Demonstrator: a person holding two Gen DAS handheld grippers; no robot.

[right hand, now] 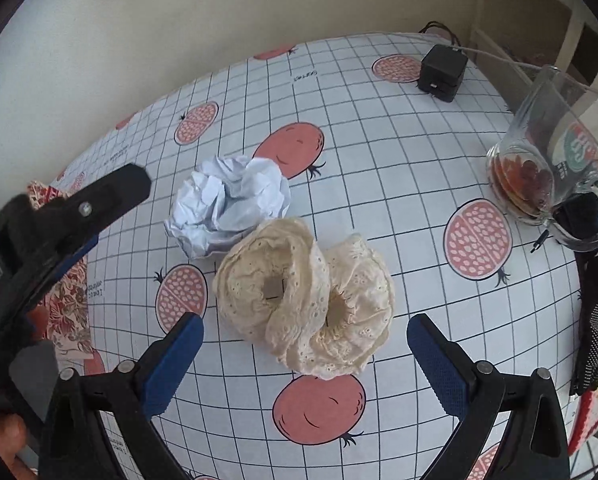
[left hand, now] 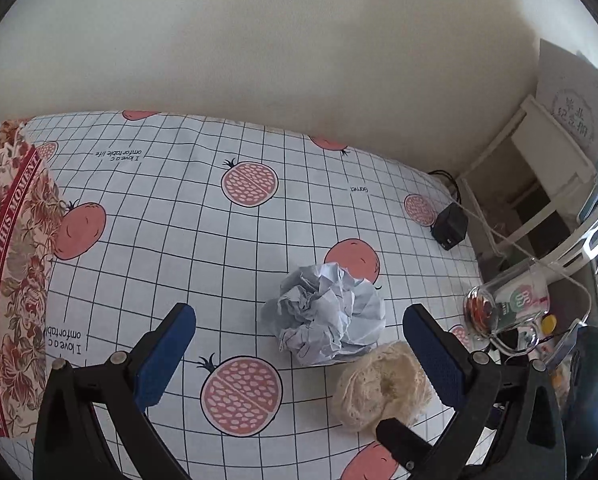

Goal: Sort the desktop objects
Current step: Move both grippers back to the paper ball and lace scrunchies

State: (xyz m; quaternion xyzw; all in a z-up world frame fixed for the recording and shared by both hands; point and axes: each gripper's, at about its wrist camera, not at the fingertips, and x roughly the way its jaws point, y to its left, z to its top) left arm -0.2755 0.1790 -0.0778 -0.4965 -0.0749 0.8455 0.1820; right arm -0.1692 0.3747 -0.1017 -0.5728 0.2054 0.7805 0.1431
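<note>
Two cream lace scrunchies (right hand: 305, 294) lie on the counter (right hand: 379, 152), pressed against each other side by side, the left one partly overlapping the right. They sit on a white cloth with a dark grid and a print of pink pomegranates. Just behind them and touching the left scrunchie is a crumpled ball of white paper (right hand: 229, 204); in the left wrist view the paper ball (left hand: 325, 314) is ahead of the fingers and one scrunchie (left hand: 381, 386) shows in front of it to the right.

The right tool (right hand: 305, 364) hovers just short of the scrunchies with its blue-padded fingers spread wide, one on each side of the pair, gripping nothing. The left tool (left hand: 299, 354) is likewise wide open and empty, its fingers straddling the paper ball from the near side without touching it. In the right wrist view the left tool's black body (right hand: 59, 220) juts in from the left edge, and part of a hand (right hand: 7, 436) shows at the lower left corner.

Farther out, a clear glass mug (right hand: 555, 160) with a green and red label and some reddish-brown contents at its bottom stands near the right edge of the counter. A small black box (right hand: 443, 72) with cables sits near the far right corner. A red-and-cream floral cloth (left hand: 11, 280) with printed lettering lies along the left side. A black dotted glove (right hand: 597, 320) lies at the right edge, below the mug.
</note>
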